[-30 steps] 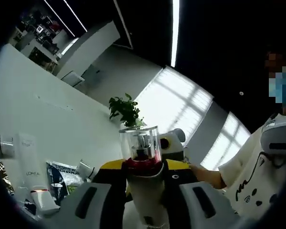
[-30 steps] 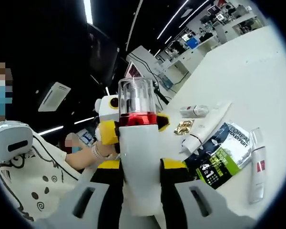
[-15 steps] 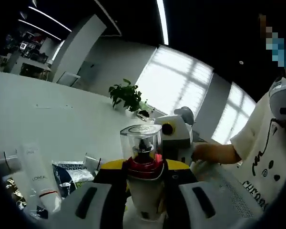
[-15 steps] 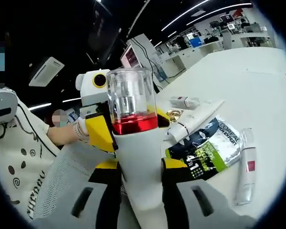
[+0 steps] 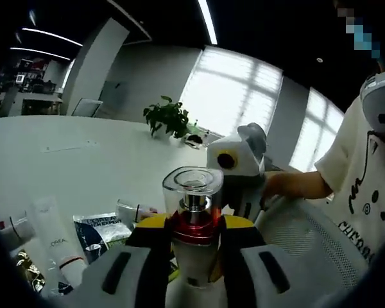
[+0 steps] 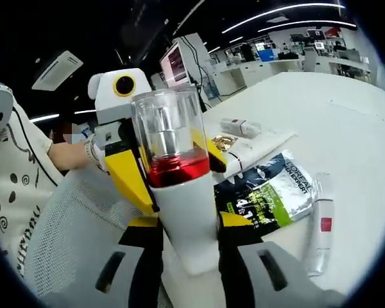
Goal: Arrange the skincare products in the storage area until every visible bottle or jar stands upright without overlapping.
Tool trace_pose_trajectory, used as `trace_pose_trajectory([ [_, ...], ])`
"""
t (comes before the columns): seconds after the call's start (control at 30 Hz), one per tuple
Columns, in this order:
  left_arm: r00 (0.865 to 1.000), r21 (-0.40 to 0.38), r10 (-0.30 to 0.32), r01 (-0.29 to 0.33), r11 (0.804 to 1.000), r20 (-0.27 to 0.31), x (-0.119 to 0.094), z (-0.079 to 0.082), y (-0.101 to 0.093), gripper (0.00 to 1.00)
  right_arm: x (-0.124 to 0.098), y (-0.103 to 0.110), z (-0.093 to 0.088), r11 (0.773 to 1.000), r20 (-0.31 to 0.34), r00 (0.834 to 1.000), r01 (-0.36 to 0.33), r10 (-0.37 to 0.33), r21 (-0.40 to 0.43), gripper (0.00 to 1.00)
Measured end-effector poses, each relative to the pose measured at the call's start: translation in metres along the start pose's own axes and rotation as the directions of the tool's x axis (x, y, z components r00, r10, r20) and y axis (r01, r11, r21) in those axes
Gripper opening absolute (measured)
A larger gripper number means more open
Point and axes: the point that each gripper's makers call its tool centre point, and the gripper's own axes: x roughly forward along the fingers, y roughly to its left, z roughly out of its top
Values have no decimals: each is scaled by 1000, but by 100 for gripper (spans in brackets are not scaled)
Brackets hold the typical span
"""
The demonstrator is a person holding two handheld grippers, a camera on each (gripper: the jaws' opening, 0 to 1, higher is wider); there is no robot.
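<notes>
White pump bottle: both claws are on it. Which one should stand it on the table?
Right, probably. The right claw clamps the white pump bottle on its body, roughly upright, with bare table beyond the lying sachet. The left claw clamps it up by the red collar.

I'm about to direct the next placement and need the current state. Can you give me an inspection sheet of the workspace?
Surface: white table, bare beyond the product cluster.
Job's things: white pump bottle with red collar and clear cap, clamped by both tools; white tubes and a small white bottle lying flat.
Clutter: dark-and-green sachet pack, gold foil packet, grey mesh basket.
Grippers: left tool and right tool shut on the bottle.
Cables: nothing seen.
Surroundings: potted green plant, bright windows, a person's hand.
</notes>
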Motion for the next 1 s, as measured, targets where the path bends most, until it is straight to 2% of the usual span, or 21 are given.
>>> trace_pose_trajectory([
  [0.13, 999, 43, 2, -1, 999, -33, 2, -5, -2, 23, 3, -5, -4, 998, -25, 1000, 8, -9, -56, 32],
  [0.4, 999, 59, 17, -15, 998, -44, 0, -6, 3, 23, 11, -7, -3, 993, -55, 998, -4, -2, -116, 31],
  [0.57, 998, 110, 54, -49, 993, -44, 5, -2, 2, 23, 14, -15, 3, 982, -45, 998, 24, -33, -188, 31],
  [0.73, 998, 130, 59, -54, 990, -37, 6, 0, 6, 23, 15, -18, 6, 977, -35, 999, 30, -38, -210, 31],
  [1.0, 997, 192, 67, -60, 980, -27, 5, 4, 18, 23, 17, -30, 14, 960, -15, 996, 80, -87, -267, 31],
])
